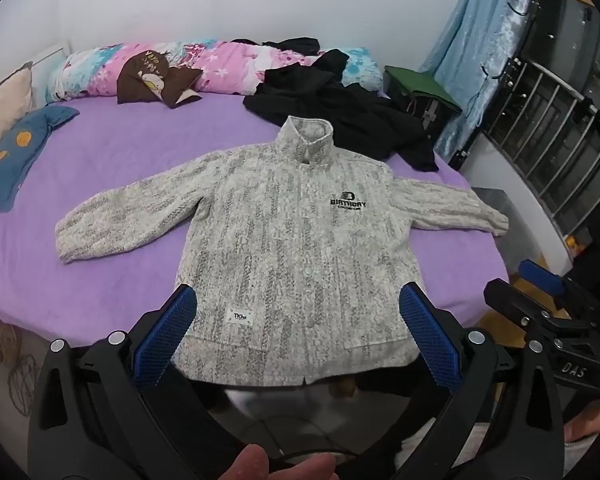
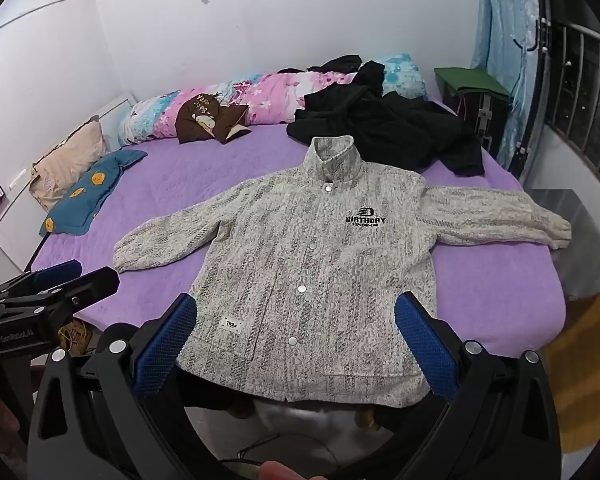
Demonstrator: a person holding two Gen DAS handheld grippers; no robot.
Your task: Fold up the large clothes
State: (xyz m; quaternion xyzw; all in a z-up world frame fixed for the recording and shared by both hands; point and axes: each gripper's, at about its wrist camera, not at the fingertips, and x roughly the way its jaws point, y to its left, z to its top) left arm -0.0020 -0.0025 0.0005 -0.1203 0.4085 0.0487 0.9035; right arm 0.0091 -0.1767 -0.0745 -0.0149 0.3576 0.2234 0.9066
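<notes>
A grey-white patterned jacket [image 1: 284, 236] with a black "BIRTHDAY" logo lies flat, front up, on the purple bed [image 1: 100, 160], collar away from me, both sleeves spread out. It also shows in the right wrist view [image 2: 320, 264]. My left gripper [image 1: 296, 320] is open and empty, hovering above the jacket's hem at the bed's near edge. My right gripper [image 2: 296, 328] is open and empty, also above the hem. Each gripper sees the other beside it: the right gripper at the right edge [image 1: 540, 292], the left gripper at the left edge [image 2: 52, 284].
A heap of black clothes [image 1: 340, 112] lies behind the collar. A floral quilt [image 1: 220, 64], a brown cushion [image 1: 156, 80], a blue pillow [image 1: 16, 152] and a beige pillow [image 1: 4, 108] line the back and left. A green-topped stand [image 1: 420, 88], blue curtain [image 1: 480, 40] and window bars [image 1: 548, 140] are on the right.
</notes>
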